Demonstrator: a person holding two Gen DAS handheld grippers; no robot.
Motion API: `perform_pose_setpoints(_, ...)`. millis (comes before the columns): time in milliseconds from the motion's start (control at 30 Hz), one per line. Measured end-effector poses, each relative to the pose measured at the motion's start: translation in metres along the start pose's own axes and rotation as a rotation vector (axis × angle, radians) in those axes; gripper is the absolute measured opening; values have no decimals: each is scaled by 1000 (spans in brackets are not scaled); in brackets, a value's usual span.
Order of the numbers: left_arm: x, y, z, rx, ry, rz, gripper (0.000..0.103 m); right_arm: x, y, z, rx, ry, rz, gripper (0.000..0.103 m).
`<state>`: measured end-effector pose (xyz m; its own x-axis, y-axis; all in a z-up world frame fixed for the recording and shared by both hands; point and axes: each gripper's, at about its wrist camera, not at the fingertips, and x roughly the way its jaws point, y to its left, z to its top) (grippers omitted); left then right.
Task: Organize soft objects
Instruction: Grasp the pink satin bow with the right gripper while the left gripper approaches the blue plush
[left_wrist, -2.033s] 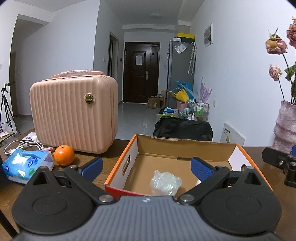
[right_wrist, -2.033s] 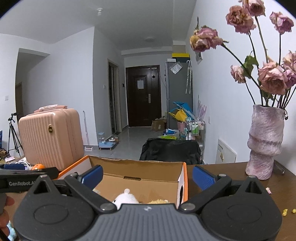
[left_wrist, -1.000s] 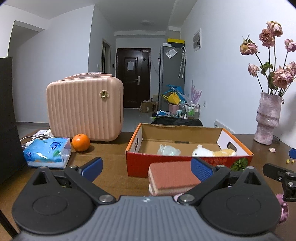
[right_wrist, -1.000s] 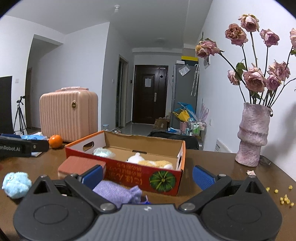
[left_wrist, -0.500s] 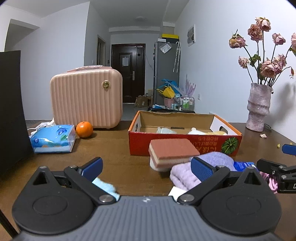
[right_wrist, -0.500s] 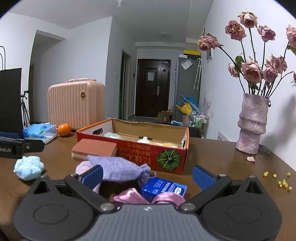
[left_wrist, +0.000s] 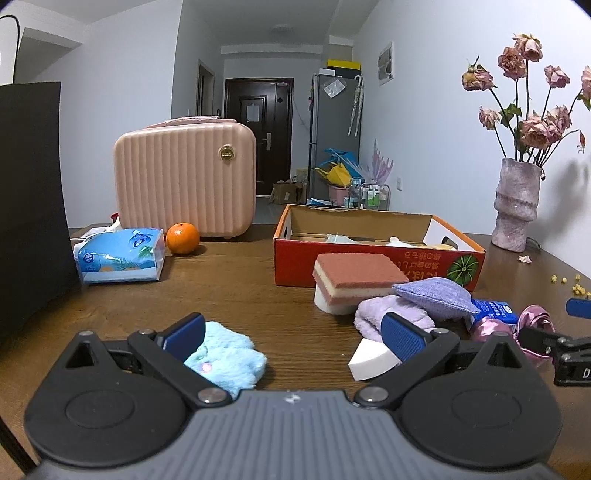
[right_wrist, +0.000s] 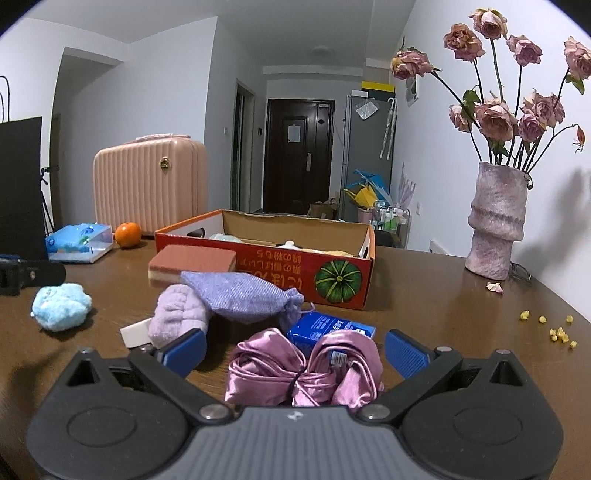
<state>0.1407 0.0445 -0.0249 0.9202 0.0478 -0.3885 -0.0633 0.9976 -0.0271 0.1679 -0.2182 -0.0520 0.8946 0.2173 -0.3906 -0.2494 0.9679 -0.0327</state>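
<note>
My left gripper (left_wrist: 293, 336) is open low over the table. A fluffy light-blue plush (left_wrist: 225, 356) lies by its left finger and a white foam wedge (left_wrist: 369, 360) by its right finger. My right gripper (right_wrist: 295, 349) is open, with a shiny pink satin bundle (right_wrist: 304, 369) between its fingers, not squeezed. Ahead lie a lilac fluffy towel (right_wrist: 179, 314), a purple drawstring pouch (right_wrist: 243, 295), a red-topped sponge (right_wrist: 192, 260) and a blue packet (right_wrist: 330, 328). The orange cardboard box (right_wrist: 332, 275) holds some soft items.
A pink suitcase (left_wrist: 184, 181), an orange (left_wrist: 182, 238) and a blue tissue pack (left_wrist: 120, 254) stand at the left back. A black bag (left_wrist: 29, 206) is at far left. A vase of dried roses (right_wrist: 496, 229) stands at the right, with yellow crumbs (right_wrist: 554, 328) nearby.
Both grippers have pulled back from above the box and dropped low toward the table's near side. The soft items in front of the box have come into view.
</note>
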Motion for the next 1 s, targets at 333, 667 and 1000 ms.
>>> perform_pose_setpoints(333, 3, 5, -2, 1, 24, -3, 103, 9, -2, -2, 14, 42, -39, 103)
perform_pose_setpoints(667, 12, 23, -1, -46, 53, 23, 103, 38, 0, 0, -4, 134, 7, 103)
perform_pose_setpoints(1000, 13, 26, -1, -66, 65, 24, 103, 70, 3, 0, -3, 214, 1, 103)
